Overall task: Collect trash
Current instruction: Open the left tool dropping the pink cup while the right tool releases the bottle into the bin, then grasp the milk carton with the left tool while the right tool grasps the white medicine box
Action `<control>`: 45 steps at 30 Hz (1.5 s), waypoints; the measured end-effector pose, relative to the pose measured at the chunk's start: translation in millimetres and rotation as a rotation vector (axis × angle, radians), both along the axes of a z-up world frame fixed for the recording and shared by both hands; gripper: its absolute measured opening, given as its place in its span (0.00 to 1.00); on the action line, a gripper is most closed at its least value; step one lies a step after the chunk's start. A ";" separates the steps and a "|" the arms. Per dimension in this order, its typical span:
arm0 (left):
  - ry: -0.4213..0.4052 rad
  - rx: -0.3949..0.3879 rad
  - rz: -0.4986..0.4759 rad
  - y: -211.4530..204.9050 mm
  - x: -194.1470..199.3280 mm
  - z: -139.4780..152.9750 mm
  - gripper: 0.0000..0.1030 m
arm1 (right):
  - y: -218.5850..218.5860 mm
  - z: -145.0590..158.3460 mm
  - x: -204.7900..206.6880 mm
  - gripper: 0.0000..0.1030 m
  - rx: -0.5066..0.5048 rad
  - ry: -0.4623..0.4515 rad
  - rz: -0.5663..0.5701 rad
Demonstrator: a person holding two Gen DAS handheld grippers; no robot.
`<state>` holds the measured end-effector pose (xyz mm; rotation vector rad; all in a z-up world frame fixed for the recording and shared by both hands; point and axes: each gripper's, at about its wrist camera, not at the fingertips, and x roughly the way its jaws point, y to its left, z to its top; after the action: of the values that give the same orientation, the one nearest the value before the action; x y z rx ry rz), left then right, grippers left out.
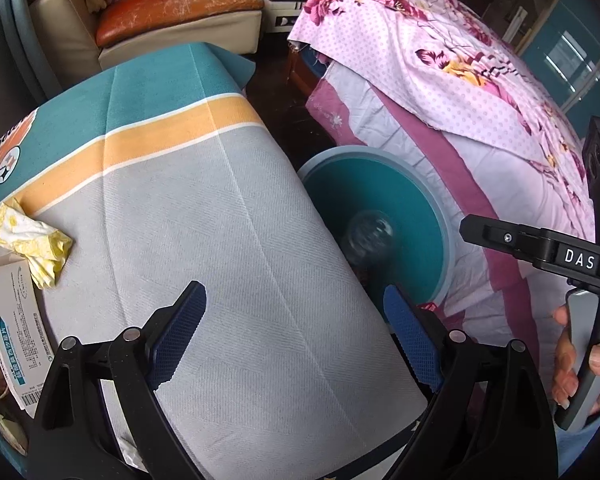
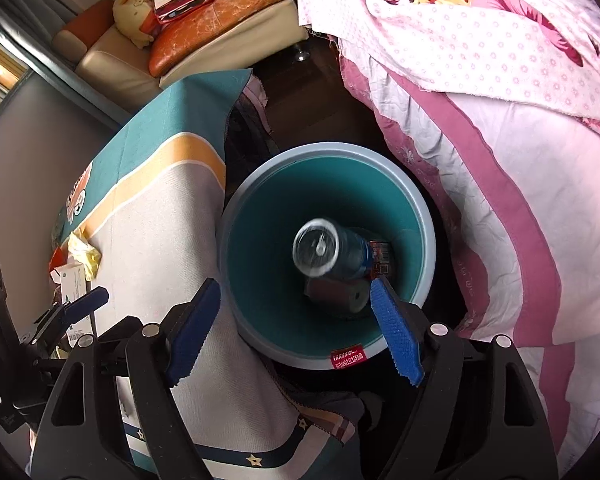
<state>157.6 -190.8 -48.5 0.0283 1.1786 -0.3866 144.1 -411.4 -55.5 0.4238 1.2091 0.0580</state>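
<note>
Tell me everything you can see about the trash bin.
The trash bin is round, plastic-looking, teal inside with a pale grey-blue rim and a red label on its near edge. It stands upright on the dark floor, between the cloth-covered table and the pink bedding. Inside, a blurred clear bottle lies over a dark roll and a red packet.

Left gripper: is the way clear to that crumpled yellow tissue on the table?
Probably yes. The left gripper is open and empty, and only bare tablecloth lies between it and the crumpled yellow tissue.

light: bright daylight | edges: fisheye-warped, dark | bottle [image 2: 320, 250]: apparently motion-blurred
</note>
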 end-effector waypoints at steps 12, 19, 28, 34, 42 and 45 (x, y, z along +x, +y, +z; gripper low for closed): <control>-0.037 -0.012 0.061 59.0 -31.9 18.9 0.88 | 54.5 23.1 -18.9 0.74 -0.049 -0.002 0.077; -0.046 -0.007 0.125 114.5 -53.7 23.1 0.88 | 115.3 31.0 -25.7 0.74 -0.072 0.006 0.175; -0.073 0.020 0.214 191.9 -80.2 28.2 0.88 | 201.2 38.5 -27.0 0.75 -0.116 0.015 0.316; -0.076 0.042 0.293 246.3 -96.4 28.6 0.88 | 255.4 36.9 -25.1 0.75 -0.139 0.030 0.410; -0.062 0.118 0.453 326.5 -113.1 18.5 0.88 | 311.1 25.5 -17.8 0.75 -0.142 0.054 0.504; -0.033 0.097 0.535 360.2 -120.2 8.7 0.88 | 327.6 20.5 -13.3 0.75 -0.137 0.064 0.528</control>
<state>37.4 169.4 -39.9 -0.1924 1.1227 0.1420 130.8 -83.7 -35.0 -0.0219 1.3531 0.4144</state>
